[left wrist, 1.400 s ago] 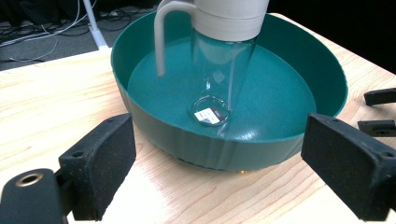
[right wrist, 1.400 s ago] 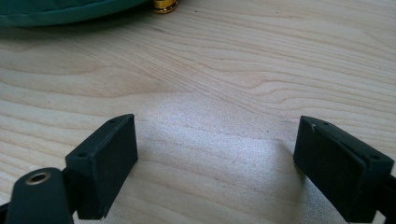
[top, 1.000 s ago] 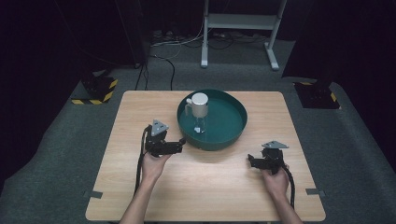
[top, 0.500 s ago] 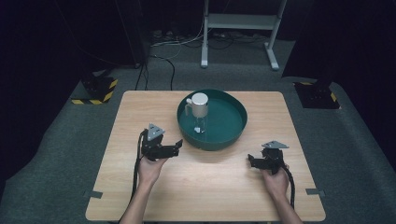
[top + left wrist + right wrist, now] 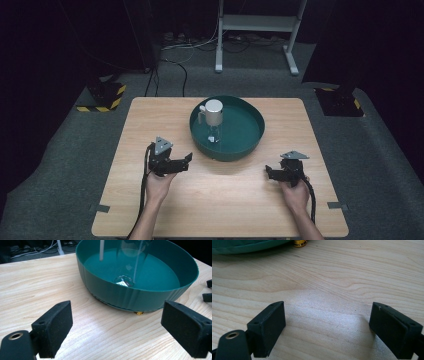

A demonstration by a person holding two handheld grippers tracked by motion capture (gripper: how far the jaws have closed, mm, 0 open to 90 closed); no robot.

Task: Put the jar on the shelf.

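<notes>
Bare table between green basin rim and near edge

My left gripper, open-jawed and empty, has slid back from the round green plastic basin toward my edge.

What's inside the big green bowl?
Inside the round green plastic bowl stands a clear glass pitcher with a white lid. The bowl's near wall hides the floor closest to the hands, so anything there stays unseen.
</notes>
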